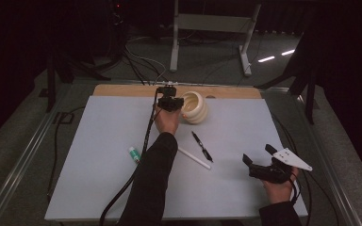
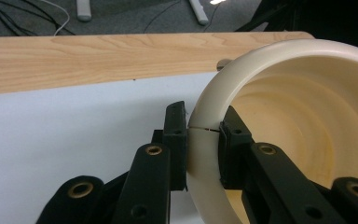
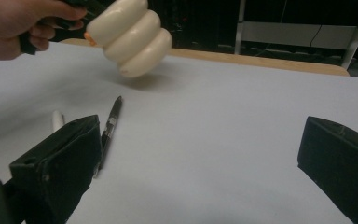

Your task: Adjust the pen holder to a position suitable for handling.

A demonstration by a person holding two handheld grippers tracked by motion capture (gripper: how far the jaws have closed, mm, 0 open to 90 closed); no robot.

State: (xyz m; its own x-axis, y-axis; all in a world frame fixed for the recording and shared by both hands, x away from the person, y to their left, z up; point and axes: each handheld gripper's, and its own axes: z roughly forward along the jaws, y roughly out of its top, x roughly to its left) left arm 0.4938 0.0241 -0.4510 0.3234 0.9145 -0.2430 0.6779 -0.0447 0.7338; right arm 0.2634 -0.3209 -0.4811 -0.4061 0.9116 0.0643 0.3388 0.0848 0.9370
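Cup (image 1: 194,107), cream and ribbed in three bulging rings, sits at about 12 o'clock on the white sheet (image 1: 99,165), close to the wooden strip (image 1: 122,90) along the far edge. In the right gripper view the cup (image 3: 130,39) hangs tilted with a shadow on the sheet beneath it, lifted clear of the surface. Left gripper (image 1: 170,102) grips its rim at the cup's 9 o'clock side: in the left gripper view one jaw presses the outside of the rim (image 2: 205,135) and the other the inside, closed tight on the wall. The left hand (image 1: 167,120) reaches up from 6 o'clock, its cable trailing back down the sheet.

Right gripper (image 1: 260,162) hovers at about 4 o'clock, its jaws spread wide with nothing between them; the right hand (image 1: 279,188) holds it from below.

Near the centre lie a black pen (image 1: 201,146) and, just at its 7 o'clock, a white pen (image 1: 194,158). A small white tube with a green cap (image 1: 134,154) lies at about 8 o'clock, beside the left sleeve (image 1: 151,183).
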